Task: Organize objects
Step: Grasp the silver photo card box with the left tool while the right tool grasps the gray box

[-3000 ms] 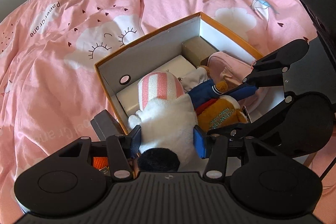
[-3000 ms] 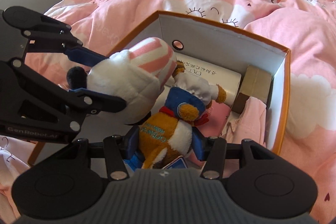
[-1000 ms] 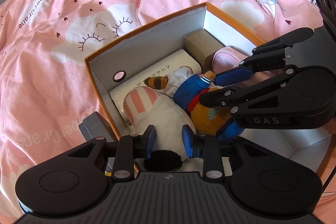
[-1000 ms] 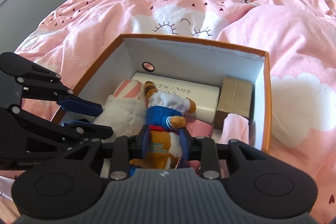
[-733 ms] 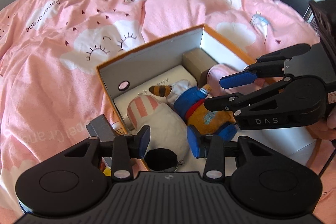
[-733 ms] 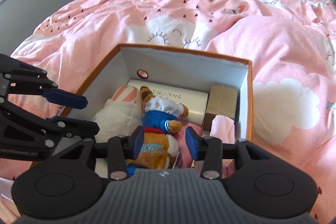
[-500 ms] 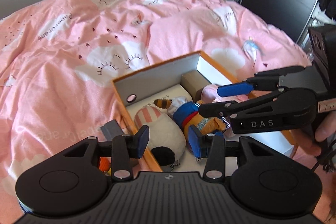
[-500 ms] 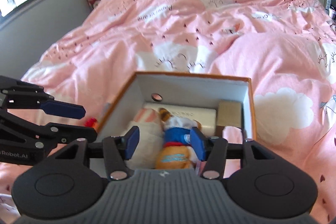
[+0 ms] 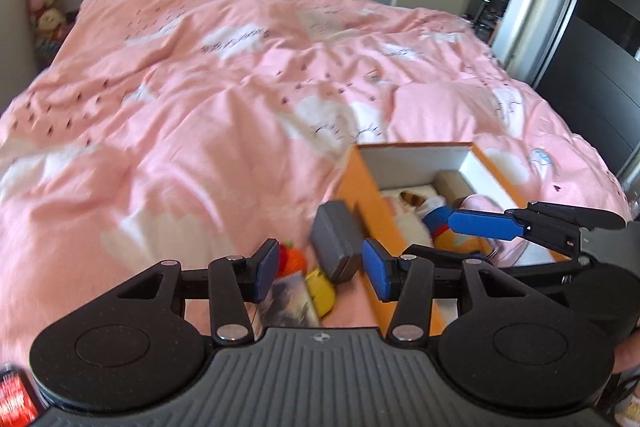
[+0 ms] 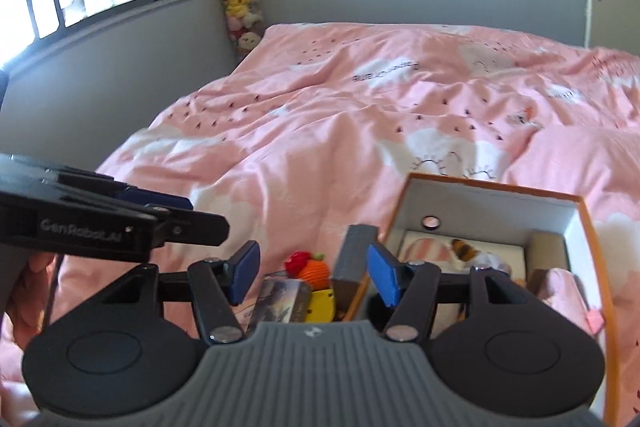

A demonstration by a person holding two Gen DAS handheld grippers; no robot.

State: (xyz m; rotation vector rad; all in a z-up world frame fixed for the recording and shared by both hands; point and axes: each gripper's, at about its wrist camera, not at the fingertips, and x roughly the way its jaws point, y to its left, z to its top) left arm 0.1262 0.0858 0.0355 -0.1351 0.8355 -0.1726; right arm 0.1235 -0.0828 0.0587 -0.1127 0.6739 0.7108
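An orange box (image 9: 362,193) with white inner walls (image 10: 492,209) sits on the pink bed. Inside lie the striped white plush (image 10: 424,250), the blue-and-orange plush (image 9: 438,217) and a white packet. My left gripper (image 9: 320,269) is open and empty, raised above loose items left of the box. My right gripper (image 10: 310,271) is open and empty, also raised above them; it also shows in the left wrist view (image 9: 484,225) over the box.
Beside the box's left wall lie a grey block (image 9: 334,241), an orange and red knitted toy (image 10: 310,265), a yellow item (image 10: 322,305) and a picture card (image 10: 282,301). Pink duvet (image 9: 180,131) spreads all around. Plush toys (image 10: 238,1) hang in the far corner.
Both grippers let go of the plush toys, which now lie in the box. Both have opened, lifted away and swung left, so the loose items beside the box have come into view.
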